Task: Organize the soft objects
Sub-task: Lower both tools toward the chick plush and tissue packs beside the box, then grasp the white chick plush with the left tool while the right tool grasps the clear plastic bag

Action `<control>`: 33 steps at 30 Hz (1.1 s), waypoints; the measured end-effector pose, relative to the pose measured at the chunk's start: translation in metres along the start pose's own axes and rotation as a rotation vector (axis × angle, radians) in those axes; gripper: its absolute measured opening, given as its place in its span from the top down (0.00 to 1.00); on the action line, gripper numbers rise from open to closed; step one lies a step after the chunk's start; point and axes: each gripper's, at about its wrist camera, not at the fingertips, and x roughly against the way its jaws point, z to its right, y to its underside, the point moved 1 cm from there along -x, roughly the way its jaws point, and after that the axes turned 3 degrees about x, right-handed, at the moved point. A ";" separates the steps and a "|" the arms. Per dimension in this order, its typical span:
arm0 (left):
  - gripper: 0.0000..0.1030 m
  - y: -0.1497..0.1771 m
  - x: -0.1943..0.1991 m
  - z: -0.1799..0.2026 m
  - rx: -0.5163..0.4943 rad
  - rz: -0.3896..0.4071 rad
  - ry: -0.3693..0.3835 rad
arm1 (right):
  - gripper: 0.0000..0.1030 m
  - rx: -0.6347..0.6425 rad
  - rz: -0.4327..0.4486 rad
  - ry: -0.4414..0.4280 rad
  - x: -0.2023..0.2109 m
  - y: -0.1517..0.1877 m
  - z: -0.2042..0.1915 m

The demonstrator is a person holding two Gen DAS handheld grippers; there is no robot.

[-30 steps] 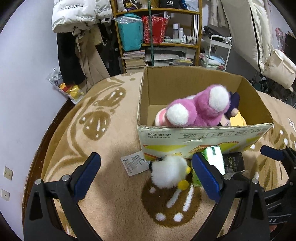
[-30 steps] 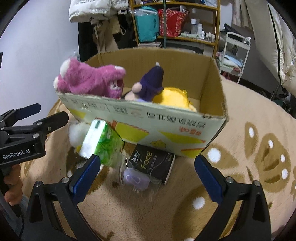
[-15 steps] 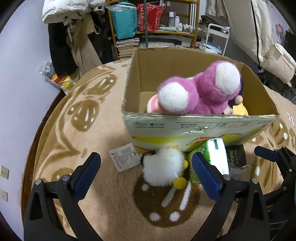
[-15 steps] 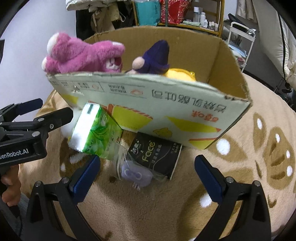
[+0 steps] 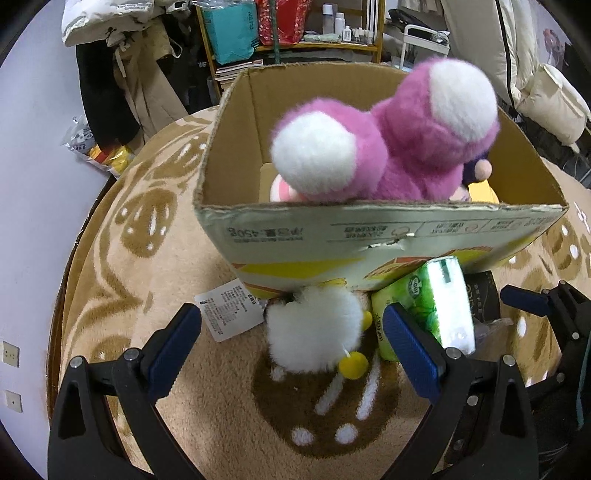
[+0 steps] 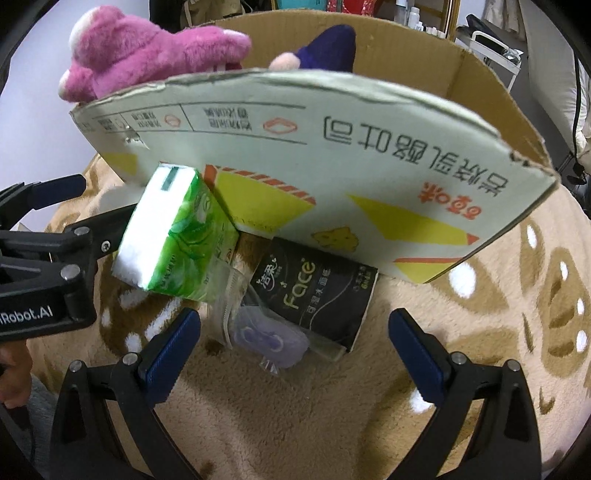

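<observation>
A: What could go wrong? The left gripper (image 5: 291, 339), jaws apart, is placed around the white plush (image 5: 314, 334), which lies against the cardboard box (image 5: 369, 236) — the paper tag (image 5: 229, 308) or green tissue pack (image 5: 424, 299) might be caught too.

B: And the right gripper (image 6: 291, 343)?

A: Spread wide, nothing held, above the clear pouch (image 6: 266, 336) and black tissue pack (image 6: 314, 295). A soft patterned rug (image 5: 147, 258) is underneath — shelves (image 5: 288, 33) and hung coats are seen behind.
</observation>
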 end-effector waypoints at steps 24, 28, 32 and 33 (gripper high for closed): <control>0.05 0.000 -0.014 -0.006 0.026 -0.043 -0.015 | 0.00 -0.065 -0.017 -0.065 -0.018 -0.002 -0.007; 0.08 -0.002 -0.017 -0.010 0.036 -0.050 -0.017 | 0.00 -0.082 -0.014 -0.072 -0.019 -0.005 -0.011; 0.21 -0.001 -0.019 -0.012 0.052 -0.072 0.004 | 0.00 -0.073 0.001 -0.079 -0.020 -0.007 -0.004; 0.27 -0.001 -0.020 -0.013 0.056 -0.076 0.006 | 0.00 -0.069 -0.002 -0.073 -0.022 -0.007 -0.005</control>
